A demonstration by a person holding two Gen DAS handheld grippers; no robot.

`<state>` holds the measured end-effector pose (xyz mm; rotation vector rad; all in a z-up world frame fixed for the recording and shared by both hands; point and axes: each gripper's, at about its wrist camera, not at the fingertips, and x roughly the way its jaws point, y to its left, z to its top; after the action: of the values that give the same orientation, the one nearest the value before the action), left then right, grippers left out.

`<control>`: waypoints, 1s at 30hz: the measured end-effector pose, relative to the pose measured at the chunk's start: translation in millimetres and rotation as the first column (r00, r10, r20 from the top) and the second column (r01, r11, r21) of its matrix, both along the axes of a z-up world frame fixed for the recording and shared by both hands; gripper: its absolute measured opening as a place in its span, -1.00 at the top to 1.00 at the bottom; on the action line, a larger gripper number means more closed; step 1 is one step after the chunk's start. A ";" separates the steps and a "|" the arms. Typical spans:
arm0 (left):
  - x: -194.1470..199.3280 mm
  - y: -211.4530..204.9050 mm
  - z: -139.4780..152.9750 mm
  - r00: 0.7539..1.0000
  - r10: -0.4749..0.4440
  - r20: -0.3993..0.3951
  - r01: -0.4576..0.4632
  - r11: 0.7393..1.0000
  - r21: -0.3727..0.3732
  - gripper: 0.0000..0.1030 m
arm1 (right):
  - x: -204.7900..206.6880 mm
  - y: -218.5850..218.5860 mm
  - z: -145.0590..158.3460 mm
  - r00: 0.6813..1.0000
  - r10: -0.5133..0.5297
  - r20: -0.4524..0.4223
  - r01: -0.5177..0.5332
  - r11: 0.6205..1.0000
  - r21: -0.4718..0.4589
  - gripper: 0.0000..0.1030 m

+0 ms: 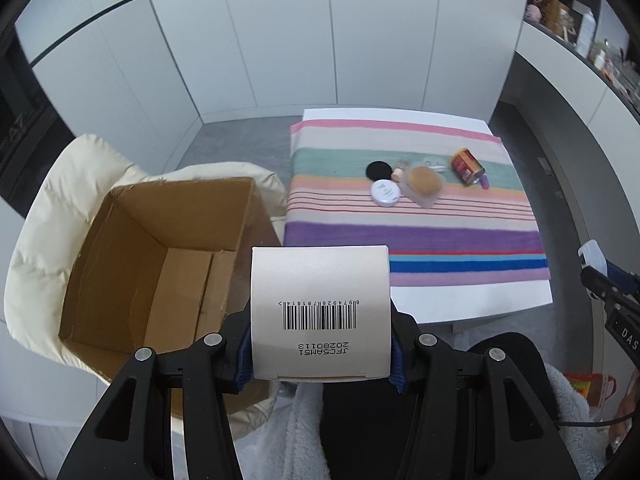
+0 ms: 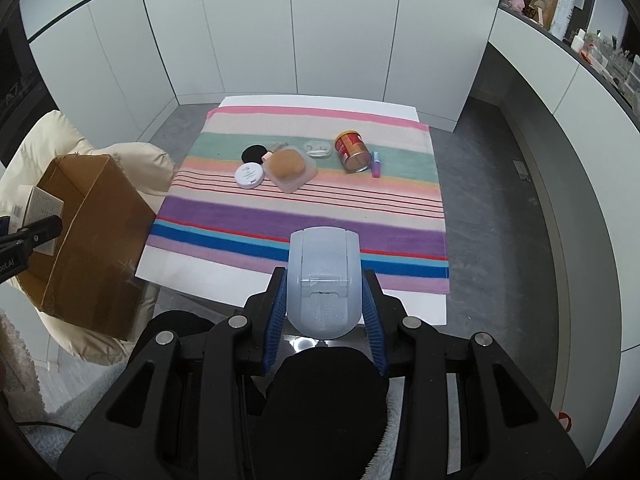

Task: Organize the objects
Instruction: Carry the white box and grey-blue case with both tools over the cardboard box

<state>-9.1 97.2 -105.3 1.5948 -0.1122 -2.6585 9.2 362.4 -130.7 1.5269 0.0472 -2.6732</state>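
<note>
Underneath, a striped cloth point(image 2: 304, 204) covers the white table point(image 2: 416, 308) beside white cabinets point(image 2: 340, 28).

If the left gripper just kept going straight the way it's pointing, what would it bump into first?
Probably the table edge, led by the white box that the left gripper holds; the cardboard box sits just left of that line. Depth is unclear.

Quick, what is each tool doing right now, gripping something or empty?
Left tool: closed on a white carton with a barcode.
Right tool: closed on a pale blue plastic container.
</note>
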 end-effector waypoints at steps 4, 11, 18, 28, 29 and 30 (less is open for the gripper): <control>-1.3 -22.7 -0.3 0.999 0.048 0.026 -0.049 0.997 0.052 -0.02 | -2.2 -11.3 2.0 1.000 0.026 -0.004 -0.026 1.000 0.004 0.27; -3.8 -71.5 -3.5 0.987 0.160 0.025 -0.161 0.987 0.029 -0.02 | -15.5 -50.3 6.0 0.995 0.103 -0.014 -0.103 0.995 0.010 0.27; -2.4 -132.7 -10.5 0.950 0.312 0.025 -0.313 0.950 0.009 -0.03 | -35.0 -127.2 7.8 0.968 0.251 -0.021 -0.250 0.968 0.005 0.27; 11.3 -199.3 -20.3 0.887 0.459 0.046 -0.459 0.888 0.004 -0.03 | -48.7 -248.2 6.0 0.878 0.478 -0.012 -0.478 0.878 0.008 0.27; 11.6 -203.5 -21.4 0.879 0.474 0.047 -0.474 0.880 0.005 -0.03 | -48.3 -261.5 5.0 0.864 0.503 -0.010 -0.503 0.864 0.009 0.27; 11.4 -209.6 -22.8 0.868 0.494 0.052 -0.496 0.868 0.013 -0.03 | -47.4 -270.9 4.6 0.855 0.519 -0.008 -0.519 0.855 0.009 0.27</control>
<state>2.3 -112.4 -128.1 1.4470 0.2947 -2.2307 -38.2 91.5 -126.1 1.2683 0.4090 -2.2443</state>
